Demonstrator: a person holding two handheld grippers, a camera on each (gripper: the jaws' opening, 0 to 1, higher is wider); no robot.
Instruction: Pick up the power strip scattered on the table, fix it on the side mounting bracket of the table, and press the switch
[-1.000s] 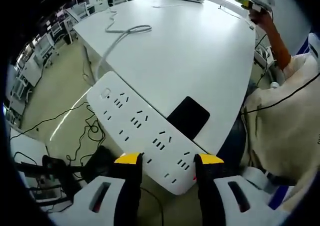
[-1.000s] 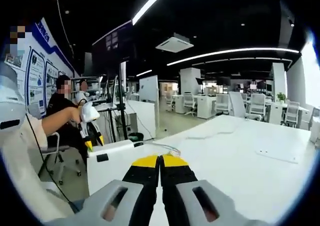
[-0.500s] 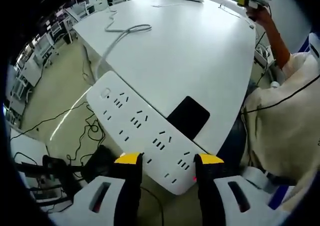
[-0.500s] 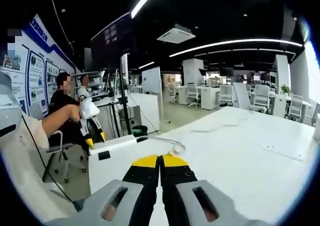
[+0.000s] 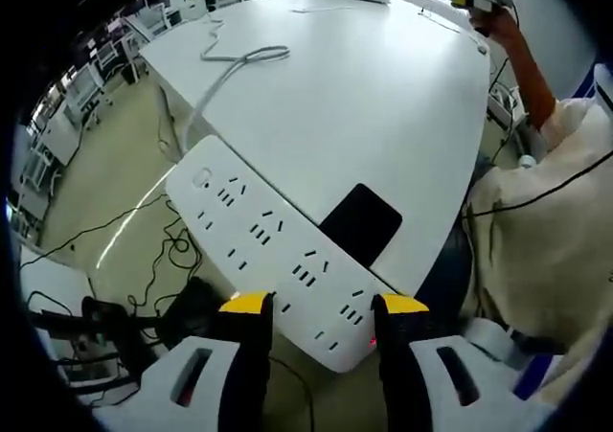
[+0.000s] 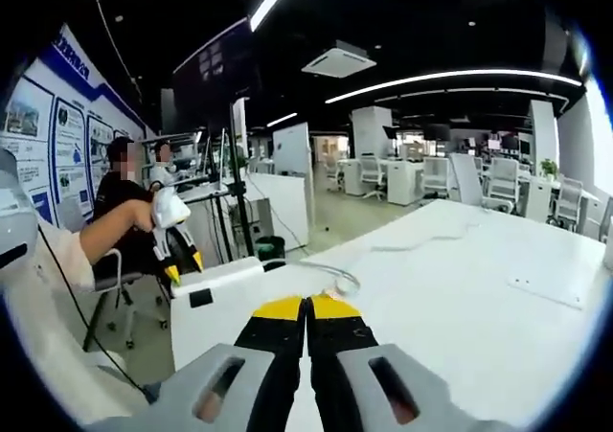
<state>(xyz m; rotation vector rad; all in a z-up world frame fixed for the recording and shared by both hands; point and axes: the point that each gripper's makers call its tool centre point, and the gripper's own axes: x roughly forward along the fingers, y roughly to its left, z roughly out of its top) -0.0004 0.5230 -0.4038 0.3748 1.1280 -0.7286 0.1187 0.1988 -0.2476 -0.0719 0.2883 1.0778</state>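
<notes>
You have the power strip (image 5: 273, 250) lying along the edge of the white bench (image 5: 383, 97), its far end with the round switch (image 5: 202, 177) pointing away from you and its near end between the yellow tips of your left gripper (image 5: 321, 305). Those jaws stand spread on either side of the strip's near end; whether the pads actually bear on its sides I cannot tell from this angle, though a small red glow (image 5: 371, 341) shows beside the right tip. A black rectangular pad (image 5: 361, 223) sits on the bench just beside the strip, and the white cable (image 5: 239, 58) loops away across the bench top.

Your right gripper (image 6: 306, 307) is held up over the bench with its jaws pressed together, carrying nothing. In the right gripper view, the strip (image 6: 225, 303) shows at the bench's corner, with your left gripper (image 6: 174, 223) above it.

Judging by this, you are at the mounting step: the strip seems to sit at the side of the bench, but the bracket itself is hidden. Next, settle the strip firmly, then bring the closed right jaws down onto the switch at the far end, pressing squarely so the strip does not slide off the edge.
</notes>
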